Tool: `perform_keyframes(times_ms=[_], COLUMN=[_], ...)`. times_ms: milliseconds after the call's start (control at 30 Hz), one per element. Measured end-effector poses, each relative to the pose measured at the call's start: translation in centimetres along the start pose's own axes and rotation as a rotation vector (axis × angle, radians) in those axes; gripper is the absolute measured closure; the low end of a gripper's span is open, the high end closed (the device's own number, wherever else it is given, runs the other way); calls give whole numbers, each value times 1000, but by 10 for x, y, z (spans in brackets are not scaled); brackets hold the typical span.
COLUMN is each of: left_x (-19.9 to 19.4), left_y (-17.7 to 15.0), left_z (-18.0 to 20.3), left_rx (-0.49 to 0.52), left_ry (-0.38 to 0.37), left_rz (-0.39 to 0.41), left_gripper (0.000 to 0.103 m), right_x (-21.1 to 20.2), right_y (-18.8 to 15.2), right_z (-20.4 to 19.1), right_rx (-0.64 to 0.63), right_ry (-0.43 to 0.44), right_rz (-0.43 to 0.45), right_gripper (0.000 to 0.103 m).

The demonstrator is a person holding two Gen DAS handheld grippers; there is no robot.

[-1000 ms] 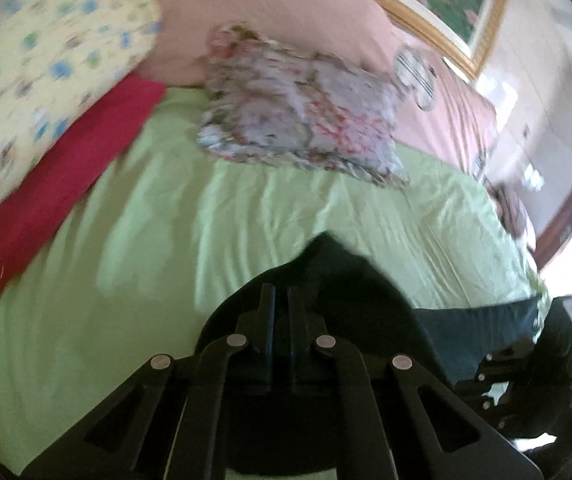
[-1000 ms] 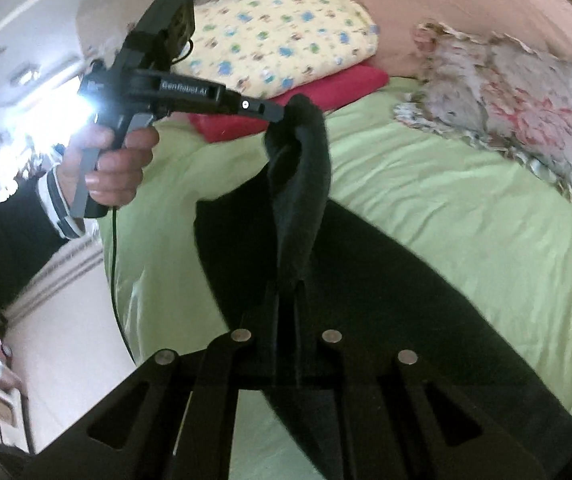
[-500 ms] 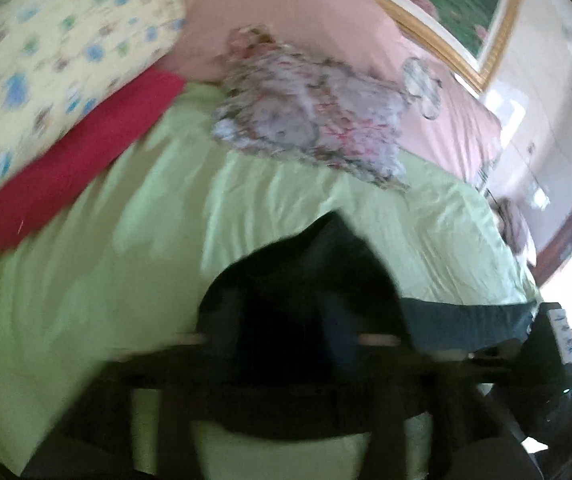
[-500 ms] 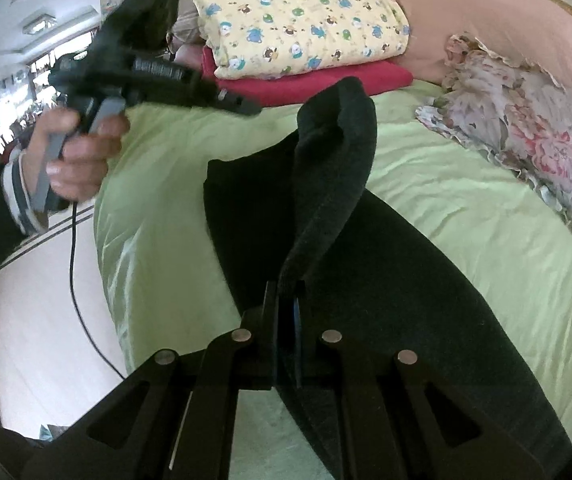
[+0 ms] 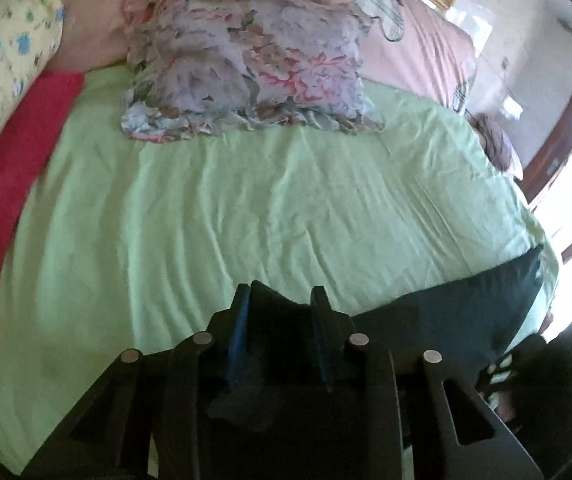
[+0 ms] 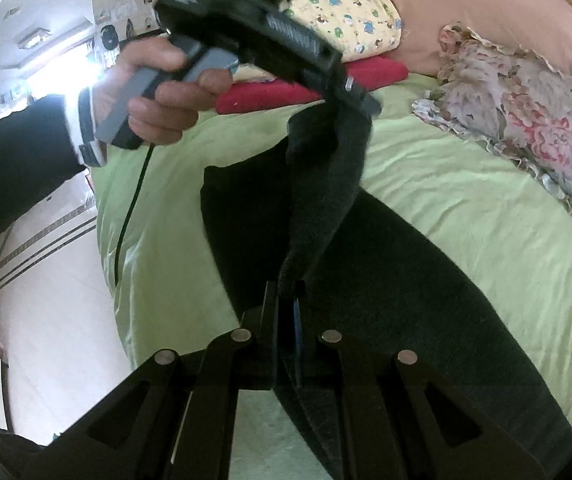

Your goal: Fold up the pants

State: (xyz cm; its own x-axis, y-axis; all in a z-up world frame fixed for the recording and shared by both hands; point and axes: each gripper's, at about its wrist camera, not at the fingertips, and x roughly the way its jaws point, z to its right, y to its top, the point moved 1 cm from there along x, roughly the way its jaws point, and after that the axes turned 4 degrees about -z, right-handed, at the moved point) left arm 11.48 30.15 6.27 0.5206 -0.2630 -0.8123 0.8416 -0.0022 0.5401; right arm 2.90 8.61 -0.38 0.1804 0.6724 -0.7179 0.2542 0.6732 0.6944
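Left gripper (image 5: pixel 279 300), clamped on the pants (image 6: pixel 366 264) a second ago, has regripped and is closing with dark cloth between its jaws; right gripper (image 6: pixel 283 300) stays pinched on the lifted fold, near edge of bed (image 6: pixel 466 184).

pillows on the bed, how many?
2. Floral pillow lies on the green sheet by the headboard; yellow patterned pillow sits atop the red one. Others may be hidden.

The left gripper (image 5: pixel 279 300), clamped on a raised fold of the dark pants (image 6: pixel 326 184) a second ago, let go, swung right toward the flowered pillow (image 5: pixel 245 68), and its jaws are closing around the cloth again.
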Motion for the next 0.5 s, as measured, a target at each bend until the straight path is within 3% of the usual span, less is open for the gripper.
perform_keyframes(times_ms=[33,233,500], left_x=[-3,-44,-72], left_y=[-3,-40,-104], left_z=[2,10,-13], left_rx=[0,-18,-183], left_ry=[-2,46,38], left_rz=[2,101,194], left_gripper=[100,101,101], right_x=[-1,-13,-10], right_y=[1,6,-1], right_z=[1,4,-11], right_rx=[1,-6,-93], right_ry=[-2,-8,-18], right_rz=[4,50,28], right_gripper=[96,96,96])
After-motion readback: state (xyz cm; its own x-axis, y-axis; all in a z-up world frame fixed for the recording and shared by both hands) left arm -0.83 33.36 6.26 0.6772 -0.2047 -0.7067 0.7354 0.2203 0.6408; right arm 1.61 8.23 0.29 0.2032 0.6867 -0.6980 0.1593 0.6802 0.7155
